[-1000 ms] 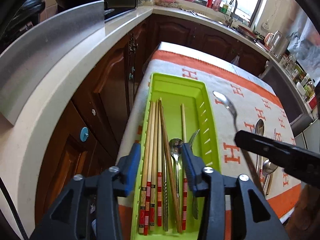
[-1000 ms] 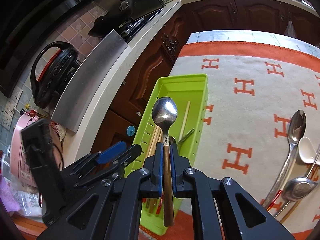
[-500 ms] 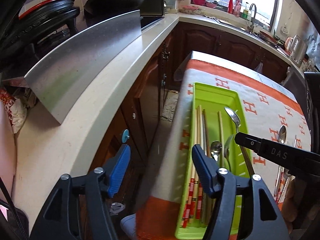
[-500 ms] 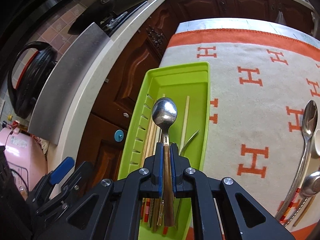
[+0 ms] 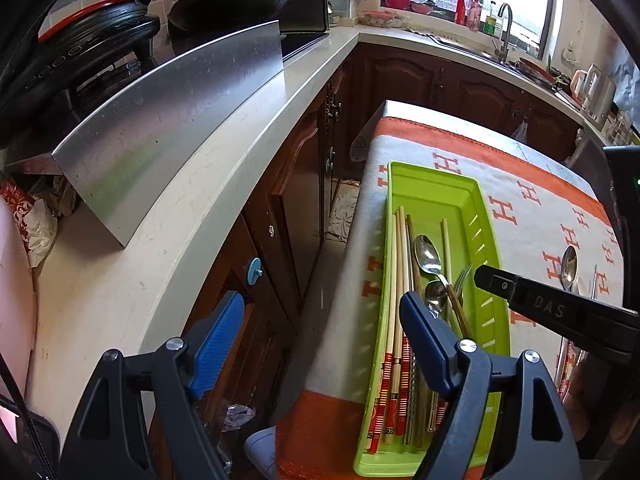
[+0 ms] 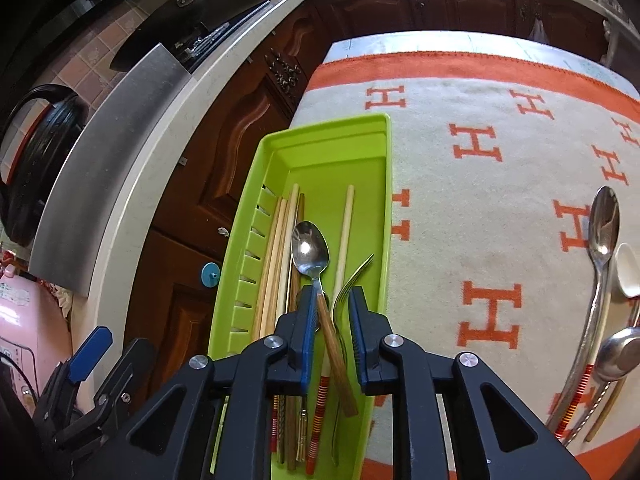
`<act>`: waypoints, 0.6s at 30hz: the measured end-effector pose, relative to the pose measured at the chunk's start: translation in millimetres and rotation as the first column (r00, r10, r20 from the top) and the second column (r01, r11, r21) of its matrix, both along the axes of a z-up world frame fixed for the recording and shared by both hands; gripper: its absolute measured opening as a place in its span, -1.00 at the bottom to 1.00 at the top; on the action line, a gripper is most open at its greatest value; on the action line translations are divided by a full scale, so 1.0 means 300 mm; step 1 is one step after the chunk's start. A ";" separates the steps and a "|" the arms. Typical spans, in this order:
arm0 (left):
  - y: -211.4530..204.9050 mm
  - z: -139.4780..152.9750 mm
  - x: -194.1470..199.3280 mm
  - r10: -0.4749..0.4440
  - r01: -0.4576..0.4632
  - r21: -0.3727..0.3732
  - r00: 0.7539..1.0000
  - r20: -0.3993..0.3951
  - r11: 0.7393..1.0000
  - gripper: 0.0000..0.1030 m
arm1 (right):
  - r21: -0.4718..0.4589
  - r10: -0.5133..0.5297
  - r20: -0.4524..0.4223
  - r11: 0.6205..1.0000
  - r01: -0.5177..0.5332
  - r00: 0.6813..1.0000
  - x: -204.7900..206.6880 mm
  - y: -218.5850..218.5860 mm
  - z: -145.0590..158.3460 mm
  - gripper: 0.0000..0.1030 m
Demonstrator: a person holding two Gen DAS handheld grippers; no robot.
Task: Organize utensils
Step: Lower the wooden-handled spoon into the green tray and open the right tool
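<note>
The right tongs [image 6: 331, 312] have just been opening, releasing the wood-handled steel spoon [image 6: 316, 264], now lying in the lime-green plastic tray [image 6: 320, 148] between their parted pads; the left tongs [image 5: 320, 332] gape wide, empty.

"DAS" on right gripper [image 5: 540, 310], "H" on cloth [image 6: 490, 322]

In my right wrist view, my right gripper [image 6: 332, 312] covers the lower ends of the chopsticks [image 6: 280, 240] in the green tray [image 6: 320, 136], whose near end runs off the bottom edge. At the right edge, the spoons on the cloth [image 6: 600, 240] are cut off. In my left wrist view, my left gripper [image 5: 320, 328] hides the tray's lower right corner.
</note>
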State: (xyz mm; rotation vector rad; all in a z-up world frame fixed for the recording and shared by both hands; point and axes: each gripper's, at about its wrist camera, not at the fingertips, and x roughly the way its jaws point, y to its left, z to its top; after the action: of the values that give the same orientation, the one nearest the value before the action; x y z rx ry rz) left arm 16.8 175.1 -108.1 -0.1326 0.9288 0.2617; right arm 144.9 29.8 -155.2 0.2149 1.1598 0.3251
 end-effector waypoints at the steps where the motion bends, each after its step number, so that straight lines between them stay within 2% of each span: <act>1: -0.002 0.001 0.000 0.000 0.000 0.001 1.000 0.000 1.000 0.53 | -0.001 0.006 0.009 1.000 -0.006 1.000 -0.007 -0.005 0.011 -0.67; 12: -0.045 0.012 0.006 -0.015 0.015 0.000 1.000 -0.006 1.000 0.55 | -0.062 0.075 0.107 0.996 -0.068 0.991 -0.116 -0.092 0.126 -0.66; 18: -0.111 0.025 0.013 -0.047 0.047 0.018 0.999 -0.015 0.999 0.55 | -0.066 0.067 0.125 0.996 -0.059 0.990 -0.151 -0.177 0.155 -0.65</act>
State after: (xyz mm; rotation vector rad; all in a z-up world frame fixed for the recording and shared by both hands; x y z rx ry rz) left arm 20.9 141.7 -100.6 -0.0917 0.9424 0.2281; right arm 99.6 -23.2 -108.8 0.1016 1.0501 0.3528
